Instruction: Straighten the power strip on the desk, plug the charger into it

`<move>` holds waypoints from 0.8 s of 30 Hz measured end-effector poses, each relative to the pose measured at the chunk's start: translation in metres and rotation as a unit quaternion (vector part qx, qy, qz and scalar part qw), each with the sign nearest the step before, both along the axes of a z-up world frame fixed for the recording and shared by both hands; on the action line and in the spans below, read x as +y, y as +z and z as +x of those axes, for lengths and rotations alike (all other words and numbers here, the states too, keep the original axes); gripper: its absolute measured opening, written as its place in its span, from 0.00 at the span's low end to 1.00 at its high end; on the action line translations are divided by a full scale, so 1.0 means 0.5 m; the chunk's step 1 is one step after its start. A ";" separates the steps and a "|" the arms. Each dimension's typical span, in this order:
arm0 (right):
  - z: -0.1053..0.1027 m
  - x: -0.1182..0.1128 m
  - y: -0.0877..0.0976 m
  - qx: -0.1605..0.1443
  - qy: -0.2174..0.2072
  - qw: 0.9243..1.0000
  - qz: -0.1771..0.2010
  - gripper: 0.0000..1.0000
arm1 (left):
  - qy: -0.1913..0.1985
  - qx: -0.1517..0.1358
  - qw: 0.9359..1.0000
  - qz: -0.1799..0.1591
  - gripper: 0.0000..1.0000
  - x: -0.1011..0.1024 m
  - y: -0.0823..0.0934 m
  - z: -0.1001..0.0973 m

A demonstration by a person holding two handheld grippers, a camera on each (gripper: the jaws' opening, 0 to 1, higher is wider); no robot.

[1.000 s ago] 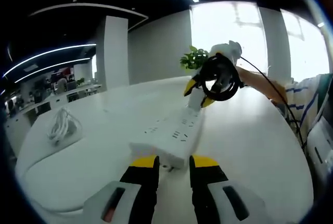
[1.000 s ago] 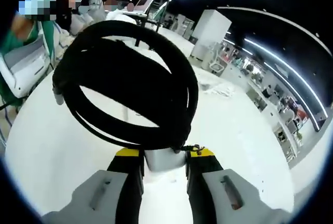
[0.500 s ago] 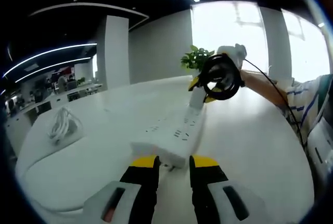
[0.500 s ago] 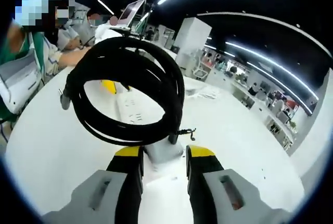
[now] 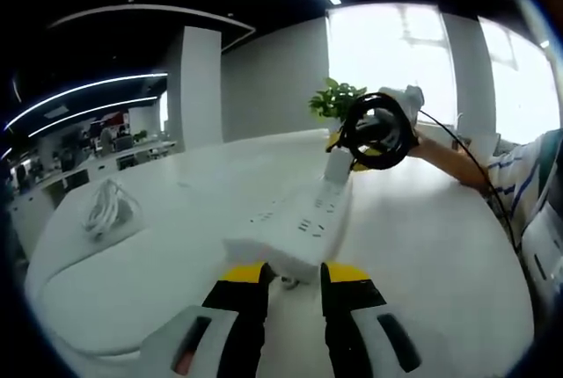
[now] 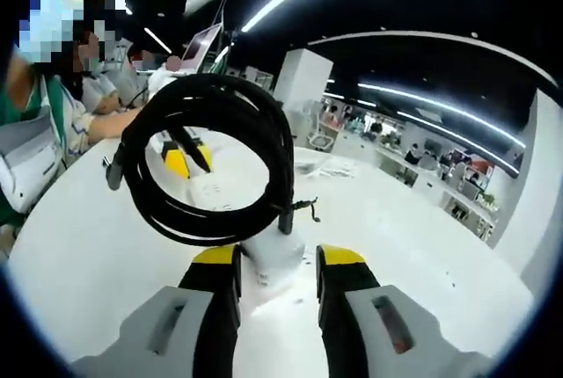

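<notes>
the left gripper (image 5: 292, 274) clamped the near end of the power strip (image 5: 295, 228) on the desk (image 5: 422, 246); the right gripper (image 6: 277, 259) gripped the charger (image 6: 274, 255), its black cable (image 6: 211, 167) coiled above.

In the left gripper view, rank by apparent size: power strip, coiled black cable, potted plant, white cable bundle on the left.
1. power strip, nearest the camera, so its lead is partly perspective
2. coiled black cable
3. white cable bundle and potted plant: these look alike in size, and the plant is farther off and partly hidden, so unranked

White power strip (image 5: 295, 228) flat on desk (image 5: 176, 246); charger (image 6: 273, 255) with coiled black cable (image 6: 207, 163) lifted.
</notes>
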State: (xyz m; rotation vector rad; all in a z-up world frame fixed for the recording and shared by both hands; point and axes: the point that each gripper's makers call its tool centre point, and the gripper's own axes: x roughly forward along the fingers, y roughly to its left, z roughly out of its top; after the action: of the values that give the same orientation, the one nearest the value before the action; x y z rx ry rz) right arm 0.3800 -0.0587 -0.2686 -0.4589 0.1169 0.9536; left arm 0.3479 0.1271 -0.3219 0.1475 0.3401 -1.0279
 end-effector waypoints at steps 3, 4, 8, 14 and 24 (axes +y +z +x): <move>-0.001 -0.005 -0.002 0.006 -0.003 1.000 0.007 0.33 | -0.001 0.002 1.000 0.001 0.23 -0.004 -0.006 -0.001; -0.001 -0.008 -0.003 0.007 -0.005 1.000 0.007 0.33 | -0.002 0.002 1.000 0.002 0.24 -0.006 -0.008 -0.003; -0.007 -0.016 -0.009 0.017 -0.004 1.000 0.012 0.33 | -0.006 0.002 1.000 0.003 0.24 -0.009 -0.010 -0.005; -0.011 -0.020 -0.043 0.044 -0.003 0.999 -0.003 0.34 | -0.002 0.001 1.000 -0.007 0.23 -0.010 -0.009 0.000; 0.002 -0.008 -0.069 0.060 -0.027 0.998 0.006 0.35 | 0.000 0.009 1.000 -0.009 0.24 -0.018 -0.020 0.005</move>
State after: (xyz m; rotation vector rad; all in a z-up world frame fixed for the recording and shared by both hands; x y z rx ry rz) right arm 0.3812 -0.0625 -0.3033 -0.3848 0.2317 0.9282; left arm 0.3503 0.1182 -0.3319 0.1221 0.3462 -1.0324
